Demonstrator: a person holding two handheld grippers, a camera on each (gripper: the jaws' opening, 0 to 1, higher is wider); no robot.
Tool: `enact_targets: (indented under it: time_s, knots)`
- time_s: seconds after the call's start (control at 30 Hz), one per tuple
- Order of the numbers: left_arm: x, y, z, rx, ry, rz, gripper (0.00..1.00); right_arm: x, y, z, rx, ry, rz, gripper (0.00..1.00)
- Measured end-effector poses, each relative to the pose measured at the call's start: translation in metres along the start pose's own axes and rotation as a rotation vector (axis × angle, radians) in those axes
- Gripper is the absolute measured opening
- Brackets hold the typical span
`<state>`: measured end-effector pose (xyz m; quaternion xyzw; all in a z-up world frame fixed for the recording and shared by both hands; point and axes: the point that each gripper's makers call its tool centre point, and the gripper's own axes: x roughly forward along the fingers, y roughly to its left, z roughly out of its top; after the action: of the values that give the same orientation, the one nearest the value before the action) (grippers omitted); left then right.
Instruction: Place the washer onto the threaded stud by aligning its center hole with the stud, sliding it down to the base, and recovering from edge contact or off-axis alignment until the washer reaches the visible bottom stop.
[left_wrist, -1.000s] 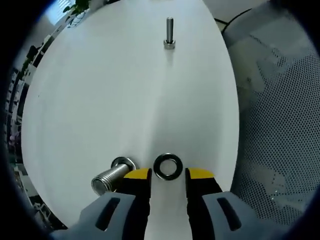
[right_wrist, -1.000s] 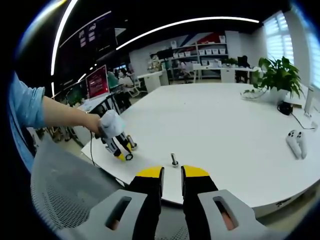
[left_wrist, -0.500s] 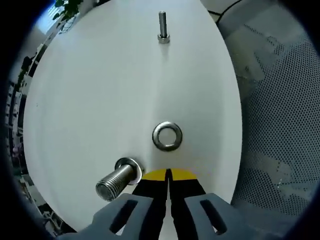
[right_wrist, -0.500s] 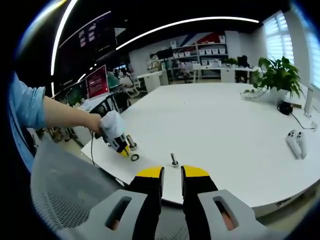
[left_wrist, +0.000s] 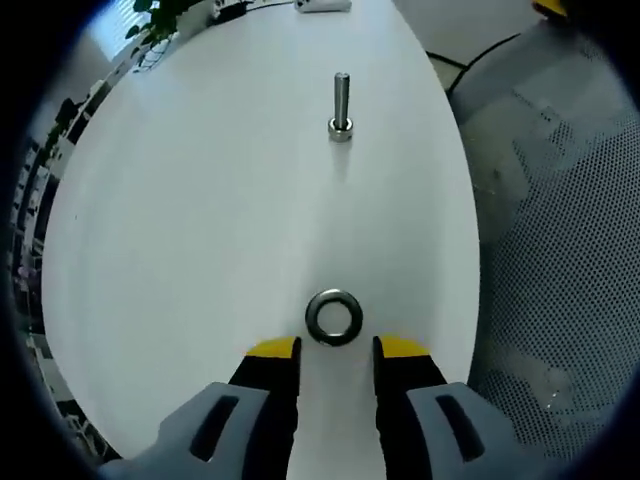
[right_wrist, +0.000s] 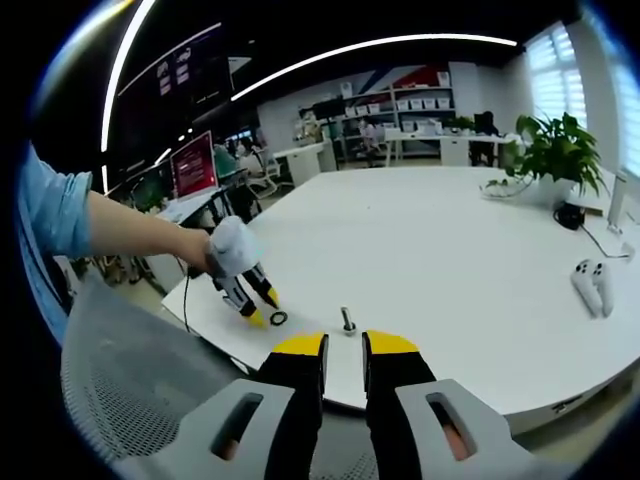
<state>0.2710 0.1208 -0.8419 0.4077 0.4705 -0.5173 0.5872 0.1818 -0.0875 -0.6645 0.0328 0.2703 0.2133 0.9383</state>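
Note:
A steel washer lies flat on the white table, near its edge. My left gripper is open, its yellow tips just short of the washer and either side of it, not touching it. The threaded stud stands upright farther along the table, head down. In the right gripper view a person's hand holds the left gripper beside the washer, and the stud stands a little to the right. My right gripper hovers off the table edge, its jaws slightly parted with nothing between them.
A grey mesh chair sits close along the table edge on the right. Far across the table are a potted plant, a white controller and a black cable. Office desks and shelves fill the background.
The left gripper was shut behind the washer half a second ago and now stands open near it. Its view has shifted, and the large lying bolt has left the picture. The right gripper has not moved.

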Motion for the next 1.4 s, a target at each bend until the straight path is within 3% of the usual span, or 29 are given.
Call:
enact_targets:
  time_s: [0.17, 0.27, 0.47, 0.77, 0.97, 1.23, 1.4]
  knots:
    - [0.000, 0.002, 0.009, -0.003, -0.006, 0.008, 0.26, 0.000, 0.000, 0.000, 0.001, 0.000, 0.000, 0.16]
    - [0.001, -0.002, 0.010, 0.048, 0.011, 0.010, 0.28, 0.000, 0.000, 0.000, 0.001, 0.000, 0.000, 0.16]
    - [0.001, -0.008, 0.012, 0.074, 0.038, 0.006, 0.21, 0.000, 0.000, 0.000, 0.002, 0.000, -0.001, 0.16]
    - [-0.004, -0.005, 0.011, 0.105, 0.035, 0.069, 0.19, 0.000, 0.000, 0.000, 0.001, 0.004, 0.000, 0.16]
    - [-0.023, 0.002, 0.012, 0.015, -0.019, 0.087, 0.19, 0.001, 0.000, -0.001, -0.001, 0.005, 0.002, 0.16]
    - [-0.063, 0.020, -0.002, -0.050, -0.064, 0.149, 0.19, 0.001, 0.000, 0.000, -0.002, 0.004, 0.003, 0.16]
    - [-0.086, 0.043, -0.016, -0.106, -0.072, 0.207, 0.19, 0.000, 0.000, 0.000, 0.000, -0.001, 0.000, 0.16]
